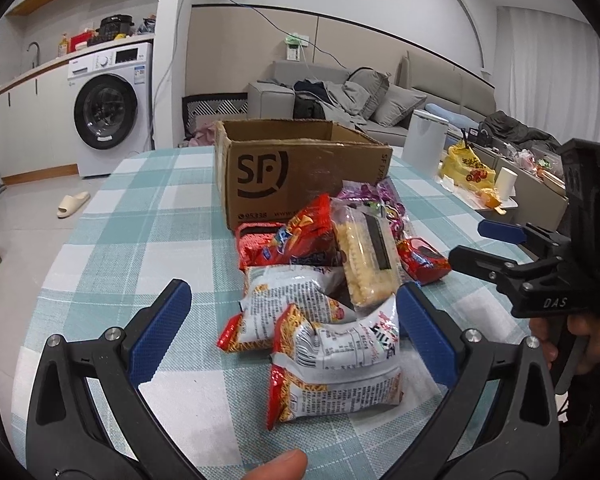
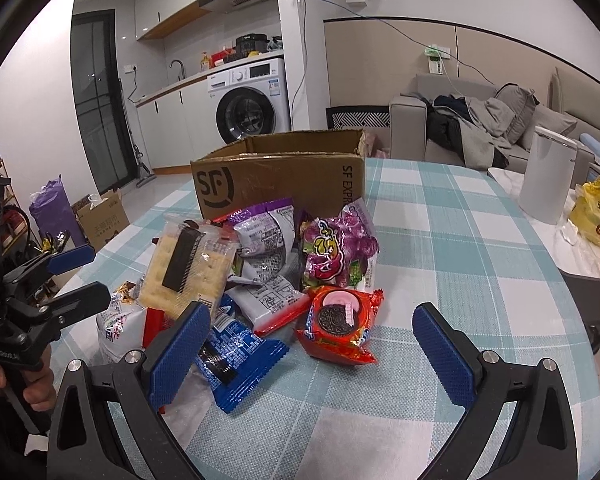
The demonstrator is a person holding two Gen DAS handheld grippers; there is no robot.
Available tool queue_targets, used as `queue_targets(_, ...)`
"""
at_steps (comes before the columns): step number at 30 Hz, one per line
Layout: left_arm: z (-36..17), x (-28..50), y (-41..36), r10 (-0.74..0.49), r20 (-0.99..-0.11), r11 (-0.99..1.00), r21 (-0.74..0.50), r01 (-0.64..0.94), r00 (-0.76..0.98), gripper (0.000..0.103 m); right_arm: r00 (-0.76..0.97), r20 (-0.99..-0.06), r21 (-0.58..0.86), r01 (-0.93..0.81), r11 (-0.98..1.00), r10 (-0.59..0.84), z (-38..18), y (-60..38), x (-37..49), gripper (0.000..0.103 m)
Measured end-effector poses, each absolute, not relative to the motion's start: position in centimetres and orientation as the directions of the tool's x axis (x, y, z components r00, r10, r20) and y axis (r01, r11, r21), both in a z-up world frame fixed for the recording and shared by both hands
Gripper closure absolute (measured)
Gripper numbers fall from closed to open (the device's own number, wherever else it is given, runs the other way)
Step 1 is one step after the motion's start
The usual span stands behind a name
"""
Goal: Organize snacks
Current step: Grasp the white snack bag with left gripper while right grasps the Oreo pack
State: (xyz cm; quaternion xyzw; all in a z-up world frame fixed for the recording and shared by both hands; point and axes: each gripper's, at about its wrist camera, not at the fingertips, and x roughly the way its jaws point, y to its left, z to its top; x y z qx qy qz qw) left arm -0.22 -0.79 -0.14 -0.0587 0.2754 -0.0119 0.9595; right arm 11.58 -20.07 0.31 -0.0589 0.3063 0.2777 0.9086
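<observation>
A living room with a washing machine (image 1: 110,110) at about ten o'clock and a grey sofa (image 1: 364,96) at one o'clock lies behind a table with a teal-and-white checked cloth (image 1: 140,216). At twelve o'clock on the table stands an open cardboard box (image 1: 296,168) marked SF, and the snacks are heaped on the cloth right in front of it.

In the left wrist view, the left gripper (image 1: 294,332) hangs low over the near edge of the heap with its blue pads wide apart, holding nothing. Between them, towards five o'clock, lie two white-and-red noodle snack bags (image 1: 332,364). Just beyond, a clear cracker pack (image 1: 366,256) leans on a red bag (image 1: 288,240).

In the right wrist view, the right gripper (image 2: 310,348) is also spread open and empty. At eleven o'clock its left pad overlaps a blue cookie pack (image 2: 240,356); a red cookie pack (image 2: 340,324) sits at twelve o'clock between the pads, with a purple candy bag (image 2: 336,252) behind it. A white canister (image 2: 546,176) stands at two o'clock.
</observation>
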Motion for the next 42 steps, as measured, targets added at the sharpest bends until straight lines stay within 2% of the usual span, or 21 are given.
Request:
queue_targets(17,-2.2,0.6,-2.4,-0.101,-0.637,0.994,-0.1,0.048,0.764,0.001,0.574,-0.719,0.095,-0.478,0.873,0.393,-2.4,-20.3,14.4,0.001)
queue_targets(23,-2.5,0.8,-2.7,-0.108,-0.651,0.994,-0.095,0.061,0.751,0.001,0.536,-0.76,0.122,-0.438,0.89,0.368,-3.2,-20.8,16.0,0.013)
queue_targets(28,-2.8,1.1,-2.7,-0.134,-0.67,0.99,-0.113,0.078,0.731,0.002,0.518,-0.772,0.137,-0.431,0.892,0.369,-3.7,-20.8,16.8,0.016)
queue_targets(29,-2.9,1.1,-2.7,-0.139,-0.672,0.99,-0.116,0.082,0.728,0.003,0.516,-0.772,0.14,-0.431,0.891,0.371,-3.7,-20.8,16.9,0.017)
queue_targets(34,-3.2,1.5,-2.8,-0.181,-0.691,0.983,-0.15,0.106,0.7,0.024,0.509,-0.775,0.148,-0.43,0.89,0.375,-3.9,-20.6,17.2,0.024)
queue_targets(39,-3.4,1.6,-2.6,-0.206,-0.692,0.978,-0.175,0.115,0.692,0.034,0.5,-0.779,0.143,-0.444,0.885,0.377,-4.1,-20.1,17.4,0.033)
queue_targets(42,-3.5,1.6,-2.6,-0.224,-0.688,0.974,-0.183,0.134,0.69,0.04,0.497,-0.776,0.151,-0.451,0.88,0.388,-4.0,-20.0,17.1,0.045)
